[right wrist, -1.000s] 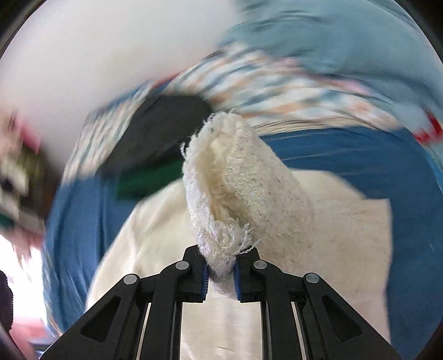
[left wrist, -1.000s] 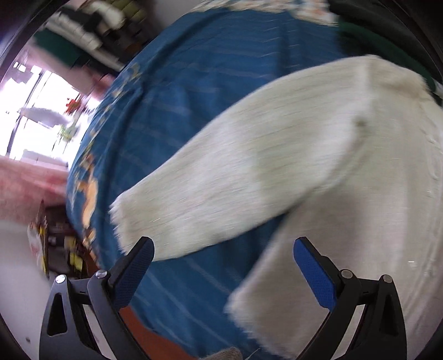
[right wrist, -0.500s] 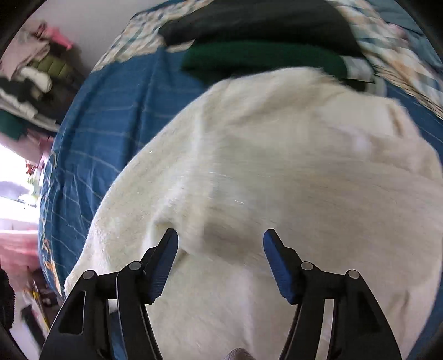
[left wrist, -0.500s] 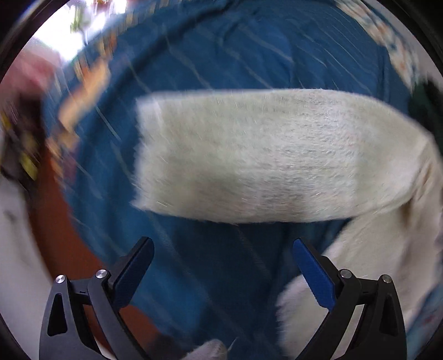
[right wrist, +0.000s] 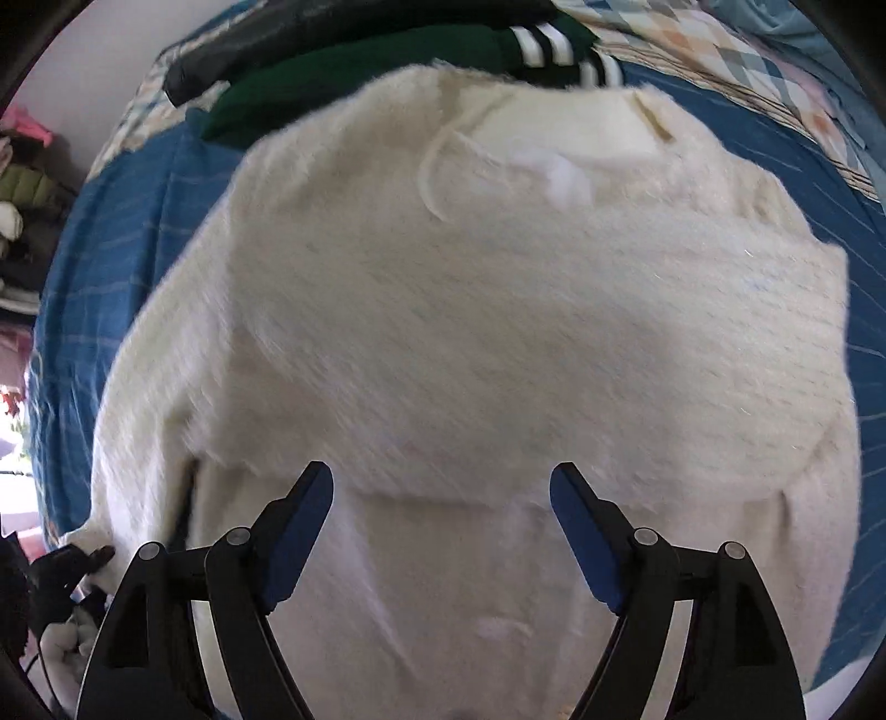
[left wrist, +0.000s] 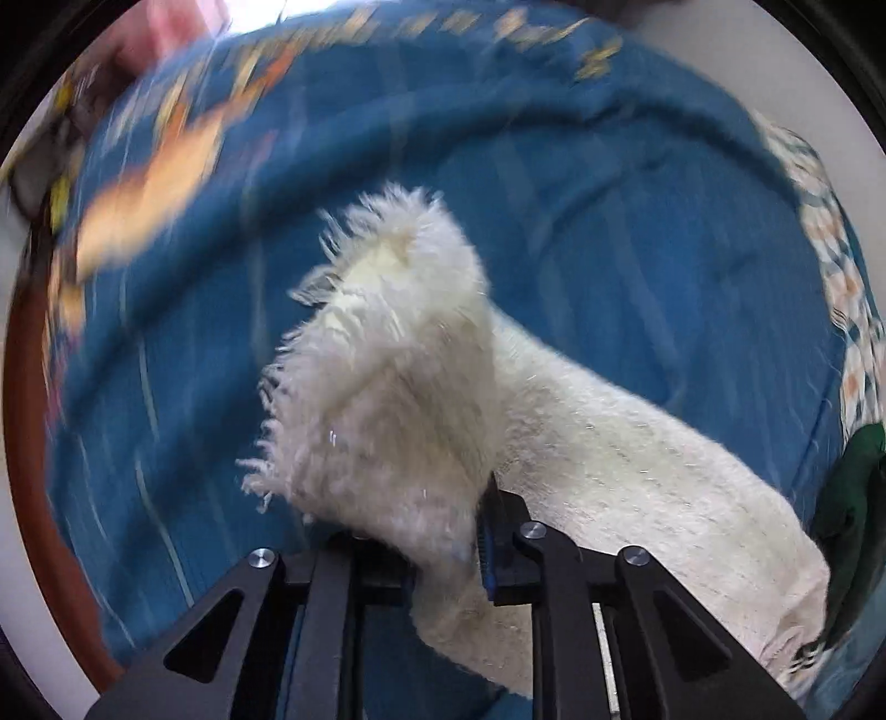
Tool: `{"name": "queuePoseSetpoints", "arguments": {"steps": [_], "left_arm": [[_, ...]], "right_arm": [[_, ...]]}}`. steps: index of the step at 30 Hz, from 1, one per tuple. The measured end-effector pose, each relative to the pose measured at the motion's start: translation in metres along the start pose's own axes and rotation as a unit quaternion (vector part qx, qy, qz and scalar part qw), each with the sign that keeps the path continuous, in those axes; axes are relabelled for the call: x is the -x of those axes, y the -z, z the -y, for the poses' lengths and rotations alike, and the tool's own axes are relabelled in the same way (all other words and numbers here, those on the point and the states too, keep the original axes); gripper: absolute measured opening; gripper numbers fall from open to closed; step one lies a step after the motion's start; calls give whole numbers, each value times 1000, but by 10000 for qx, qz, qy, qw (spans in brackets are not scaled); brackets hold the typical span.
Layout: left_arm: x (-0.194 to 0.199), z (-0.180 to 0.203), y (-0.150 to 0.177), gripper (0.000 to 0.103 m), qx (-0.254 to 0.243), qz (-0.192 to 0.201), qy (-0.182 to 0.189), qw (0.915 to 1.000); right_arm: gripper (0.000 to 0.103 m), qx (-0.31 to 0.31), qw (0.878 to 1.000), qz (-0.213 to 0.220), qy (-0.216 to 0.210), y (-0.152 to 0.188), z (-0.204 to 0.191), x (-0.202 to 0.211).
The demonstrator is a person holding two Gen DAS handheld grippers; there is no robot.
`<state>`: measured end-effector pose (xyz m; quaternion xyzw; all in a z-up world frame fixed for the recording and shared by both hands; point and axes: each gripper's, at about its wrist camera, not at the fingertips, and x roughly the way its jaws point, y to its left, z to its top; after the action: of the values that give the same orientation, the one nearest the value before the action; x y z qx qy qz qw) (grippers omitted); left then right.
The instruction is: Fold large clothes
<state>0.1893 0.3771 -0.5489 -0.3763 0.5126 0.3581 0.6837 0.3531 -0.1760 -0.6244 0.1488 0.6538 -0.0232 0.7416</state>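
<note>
A fluffy cream sweater (right wrist: 498, 310) lies spread on a blue bedspread (right wrist: 111, 232), neck at the far side, one sleeve folded across its body. In the left wrist view my left gripper (left wrist: 451, 545) is shut on the fringed cuff (left wrist: 387, 376) of the other sleeve (left wrist: 637, 471), which bunches up above the jaws and trails away to the right. My right gripper (right wrist: 443, 498) hangs over the lower body of the sweater; its jaws are opening, with nothing pinched between the blue pads (right wrist: 302, 526).
A dark green garment with white stripes (right wrist: 387, 66) and a black one (right wrist: 310, 33) lie beyond the sweater's neck. A checked blanket (right wrist: 720, 61) sits at the far right. The bed's edge with a brown frame (left wrist: 39, 498) runs along the left.
My left gripper swung over the sleeve and shut on its cuff. My right gripper let go of the sleeve end it held, which now lies across the sweater, and opened wide.
</note>
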Motion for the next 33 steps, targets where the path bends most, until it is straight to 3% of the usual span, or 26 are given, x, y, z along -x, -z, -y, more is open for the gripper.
{"name": "queuePoseSetpoints", "arguments": {"steps": [1, 2, 4, 6, 9, 10, 12, 14, 15, 18, 23, 30, 33], "left_arm": [[6, 6, -11, 12, -250, 175, 22, 9995], [11, 11, -19, 12, -461, 303, 70, 9985], [23, 19, -36, 12, -833, 536, 149, 9950], [34, 25, -50, 12, -1156, 728, 210, 9904], [59, 56, -51, 12, -1737, 1048, 208, 9790], [70, 73, -38, 12, -1910, 1160, 168, 9746], [99, 98, -8, 12, -2327, 1465, 105, 9614], [118, 118, 13, 11, -2775, 1789, 18, 9439], [129, 128, 28, 11, -2969, 1922, 7, 9354], [156, 157, 71, 11, -3501, 2220, -25, 9100], [182, 203, 153, 11, -4162, 2274, 176, 8802], [191, 274, 305, 11, -5019, 1582, 917, 8454], [177, 306, 377, 11, -5424, 1261, 1137, 8228]], "right_arm": [[72, -129, 9999, 47, -91, -3, -6, -4], [45, -268, 9992, -12, -294, -10, -17, -16], [25, -406, 9966, -394, -592, -20, -31, -49], [24, -372, 9942, -837, -555, -22, -47, -85], [23, -28, 9960, -842, -303, -23, -61, -82], [23, 92, 9960, -849, -246, -20, -60, -75], [33, 299, 9973, -675, 58, -13, -57, -56], [77, 554, 9940, -285, 900, -1, -46, -28], [83, 594, 9913, -165, 1161, 3, -38, -19], [83, 509, 9867, 60, 1544, 15, -7, 1], [83, 179, 9906, 103, 1350, 32, 59, 23], [83, -584, 9892, 149, 1339, 45, 192, 73], [83, -947, 9859, 59, 1377, 63, 258, 83]]}}
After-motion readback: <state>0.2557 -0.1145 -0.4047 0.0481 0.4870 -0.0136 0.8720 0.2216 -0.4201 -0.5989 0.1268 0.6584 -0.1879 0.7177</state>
